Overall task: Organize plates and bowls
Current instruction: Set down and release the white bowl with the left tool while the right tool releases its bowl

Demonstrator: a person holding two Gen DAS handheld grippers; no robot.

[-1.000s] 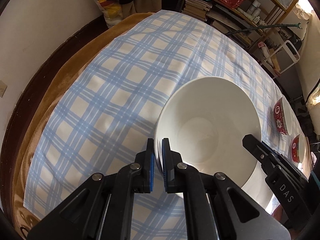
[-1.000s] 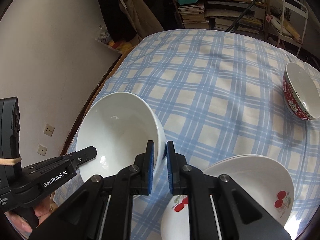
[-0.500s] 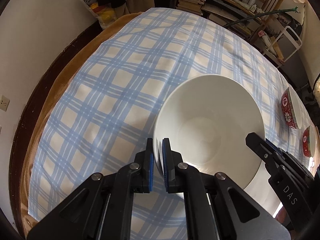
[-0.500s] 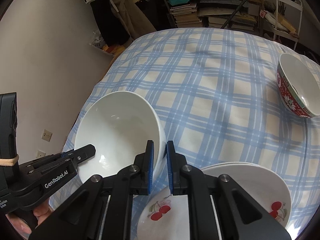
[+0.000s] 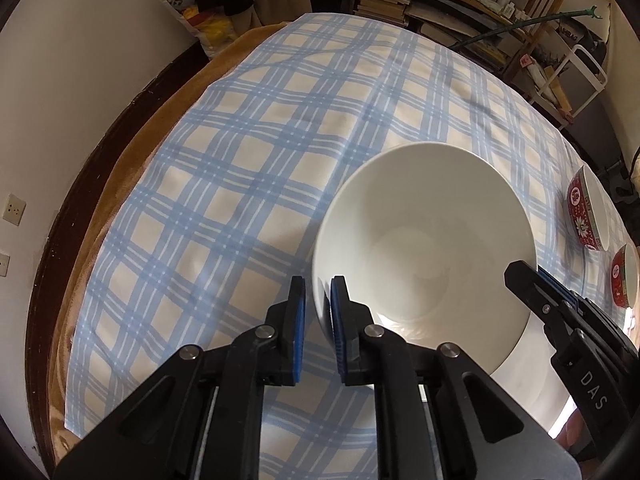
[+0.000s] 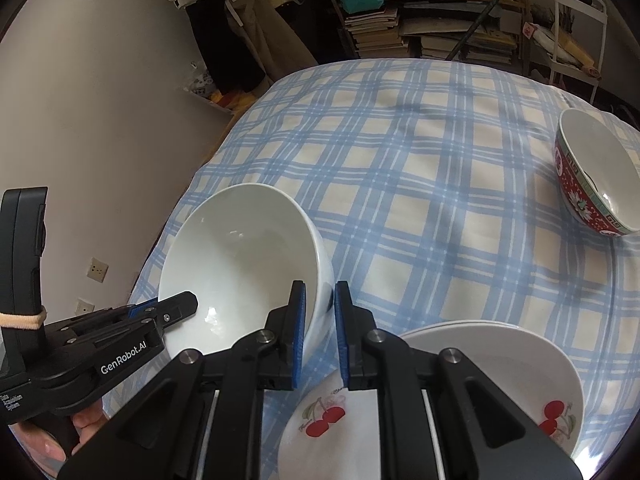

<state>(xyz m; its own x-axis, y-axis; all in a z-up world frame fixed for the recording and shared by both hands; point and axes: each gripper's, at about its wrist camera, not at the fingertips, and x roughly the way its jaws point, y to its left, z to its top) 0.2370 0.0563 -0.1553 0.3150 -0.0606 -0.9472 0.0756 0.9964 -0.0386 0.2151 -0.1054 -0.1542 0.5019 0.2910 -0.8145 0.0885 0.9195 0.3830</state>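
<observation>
A large plain white bowl (image 5: 424,240) hangs tilted over the near left part of the checked tablecloth, held from two sides. My left gripper (image 5: 318,320) straddles its near rim; its jaws are opening, and the left pad stands a little off the wall. My right gripper (image 6: 320,320) is shut on the opposite rim of the white bowl (image 6: 240,264). Each gripper shows in the other's view: the right gripper (image 5: 536,280) and the left gripper (image 6: 176,306). A stack of white cherry-print plates (image 6: 480,360) lies just beside and below the bowl.
Two red patterned bowls (image 5: 584,216) (image 5: 624,280) stand at the table's right; the right wrist view shows one red bowl (image 6: 592,176). The blue checked cloth (image 5: 240,200) stretches to the back. A wall runs along the left, and cluttered shelves (image 6: 420,20) stand behind the table.
The left gripper's jaws have parted a little around the bowl's rim. The left wrist has tipped slightly. The right gripper keeps its hold, and the bowl has barely moved.
</observation>
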